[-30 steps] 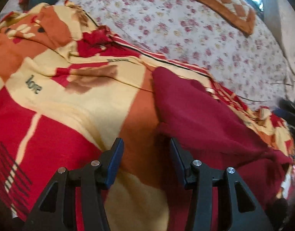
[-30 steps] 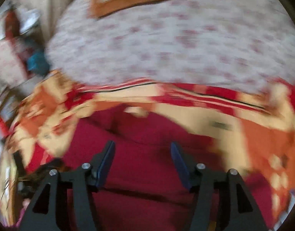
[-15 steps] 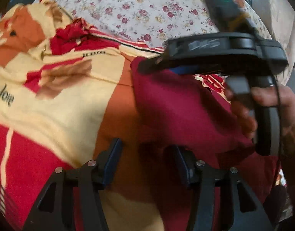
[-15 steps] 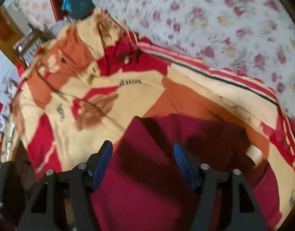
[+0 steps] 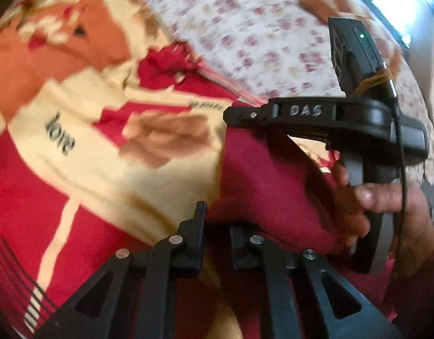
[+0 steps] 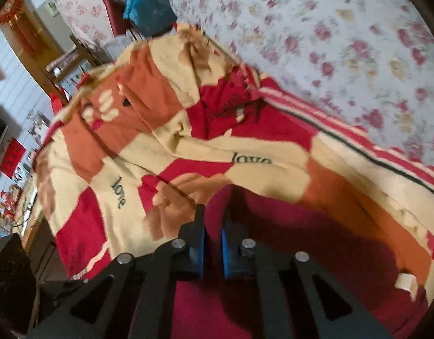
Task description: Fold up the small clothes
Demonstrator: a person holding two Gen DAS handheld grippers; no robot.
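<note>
Both grippers — left gripper (image 5: 217, 220), right gripper (image 6: 212, 220) — have just closed, pinching the maroon garment (image 5: 262, 175) lying on a patterned blanket (image 6: 166, 141); floral bedsheet (image 6: 344, 42) beyond.

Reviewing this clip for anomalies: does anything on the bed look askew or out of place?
Only the patterned blanket, which lies rumpled and skewed over the floral sheet. Both grippers, left and right, pinch the maroon garment as expected.

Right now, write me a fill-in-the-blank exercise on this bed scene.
1. Both grippers are clamped on the dark red ____ garment.
2. The patchwork blanket carries the printed word ____.
3. The left gripper and right gripper both have their jaws ____.

Missing words: cloth; love; shut
</note>
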